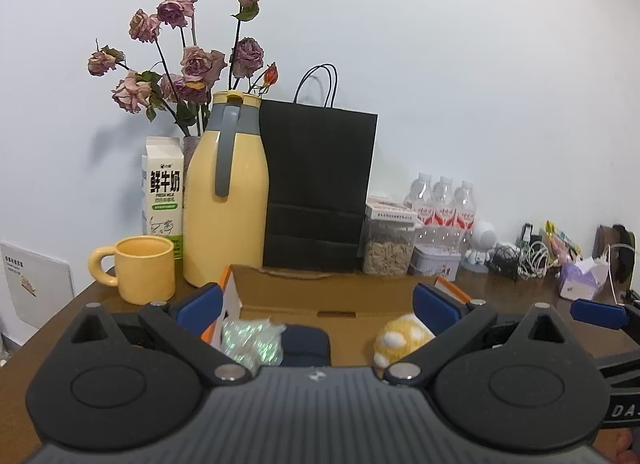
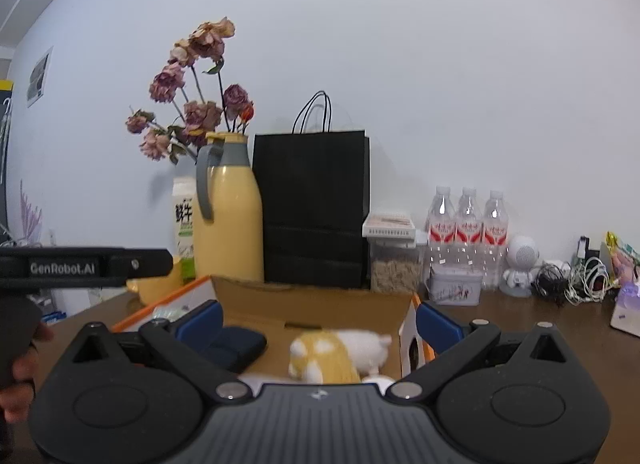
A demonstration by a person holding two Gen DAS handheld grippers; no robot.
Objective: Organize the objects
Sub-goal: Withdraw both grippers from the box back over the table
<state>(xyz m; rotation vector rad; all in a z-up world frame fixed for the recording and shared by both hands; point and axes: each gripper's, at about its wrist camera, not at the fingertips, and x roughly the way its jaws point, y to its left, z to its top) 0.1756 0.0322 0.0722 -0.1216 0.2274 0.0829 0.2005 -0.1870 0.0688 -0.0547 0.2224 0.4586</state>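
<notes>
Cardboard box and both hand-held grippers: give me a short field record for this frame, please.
container: open cardboard box on the brown table
contents visible: yellow-and-white plush toy, dark blue pouch, shiny green packet
left hand-held gripper: open, empty, over the box
right hand-held gripper: open, empty, over the box
behind the box: yellow mug, milk carton, yellow thermos jug, black paper bag
image quality: right wrist view blurred on the plush toy
</notes>
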